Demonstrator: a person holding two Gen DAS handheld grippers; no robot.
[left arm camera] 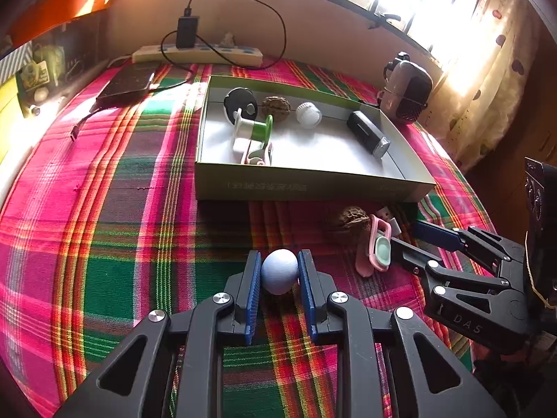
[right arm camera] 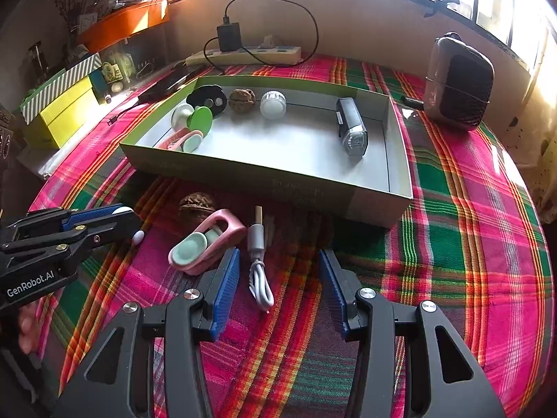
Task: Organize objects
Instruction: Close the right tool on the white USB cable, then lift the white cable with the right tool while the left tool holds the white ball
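My left gripper (left arm camera: 278,261) is shut on a pale blue egg-shaped ball (left arm camera: 278,273) just above the plaid cloth. In the right wrist view it shows at the left edge (right arm camera: 134,224) with the ball (right arm camera: 138,237) peeking out. My right gripper (right arm camera: 278,271) stands open over a coiled white cable (right arm camera: 259,271), its pads clear of it. It also shows from the side (left arm camera: 414,242). Beside the cable lie a pink clip (right arm camera: 205,244) and a walnut (right arm camera: 196,203). The open green box (right arm camera: 243,170) (left arm camera: 306,184) holds several small items.
Inside the box are a black light (right arm camera: 351,127), a white cap (right arm camera: 273,104), a walnut (right arm camera: 242,100), a green spool (right arm camera: 195,120) and a pink clip. A power strip (right arm camera: 243,56) lies at the back wall, a small heater (right arm camera: 459,82) at back right, yellow boxes (right arm camera: 62,111) at left.
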